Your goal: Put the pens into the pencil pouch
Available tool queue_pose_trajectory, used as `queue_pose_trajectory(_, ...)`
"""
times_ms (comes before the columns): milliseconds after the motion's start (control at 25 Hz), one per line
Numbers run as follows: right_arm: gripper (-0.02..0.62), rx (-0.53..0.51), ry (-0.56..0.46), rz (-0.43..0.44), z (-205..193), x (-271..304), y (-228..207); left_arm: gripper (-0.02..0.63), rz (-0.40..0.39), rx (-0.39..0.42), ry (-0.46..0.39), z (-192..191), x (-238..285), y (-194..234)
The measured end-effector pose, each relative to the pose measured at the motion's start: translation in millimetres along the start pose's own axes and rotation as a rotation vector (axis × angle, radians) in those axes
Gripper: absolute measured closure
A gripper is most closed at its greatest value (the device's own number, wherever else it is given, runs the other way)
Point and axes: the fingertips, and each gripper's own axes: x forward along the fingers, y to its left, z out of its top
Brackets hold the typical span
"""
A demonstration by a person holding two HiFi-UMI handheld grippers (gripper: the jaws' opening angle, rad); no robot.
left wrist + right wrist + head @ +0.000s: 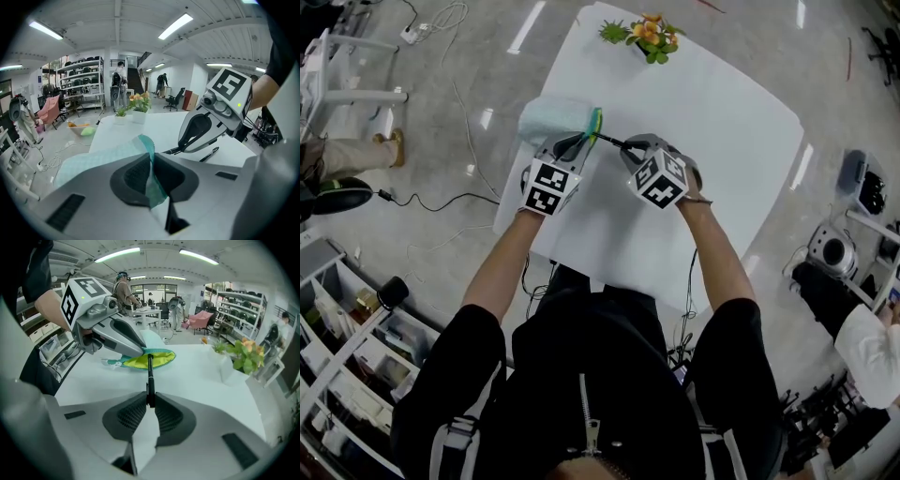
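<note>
- The pencil pouch (555, 119) lies on the white tabletop (741, 122), with its mouth turned toward the right gripper (150, 401) and its yellow-green lining exposed.
- The jaws of the left gripper (151, 161) are closed on the teal rim of the pouch, by which the mouth is held up.
- A black pen (149, 376) is clamped near its rear end between the right jaws. Its tip is at the pouch's mouth, but whether it is inside cannot be told.
- A second pen (208, 154) is seen on the tabletop near the right gripper.
- The pen is judged light, stiff and smooth, so it is liable to swivel when gripped this near its end. A hold nearer the middle would be steadier.
- The pouch is judged soft and limp, and is best taken by the rim so that the mouth is not collapsed.
</note>
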Motion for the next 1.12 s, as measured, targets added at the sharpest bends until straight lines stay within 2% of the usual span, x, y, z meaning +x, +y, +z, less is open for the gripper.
queue_pose_trajectory(480,0.529,-0.028,-0.056,0.030,35,18,-1,0.560,-0.035,0.007,0.009,1,3,-3)
queue_pose_trajectory(720,0.529,-0.031,-0.123,0.004,48,26,-1,0.560,-0.070,0.015,0.011,1,7,-8)
queue_pose_trajectory(920,0.529,-0.046,-0.157,-0.009,56,32,-5,0.560,-0.093,-0.037,0.005,3,9,-9)
queue_pose_trajectory(1120,0.529,-0.091,-0.224,-0.013,67,33,-3,0.561,-0.150,-0.115,-0.030,8,5,-7)
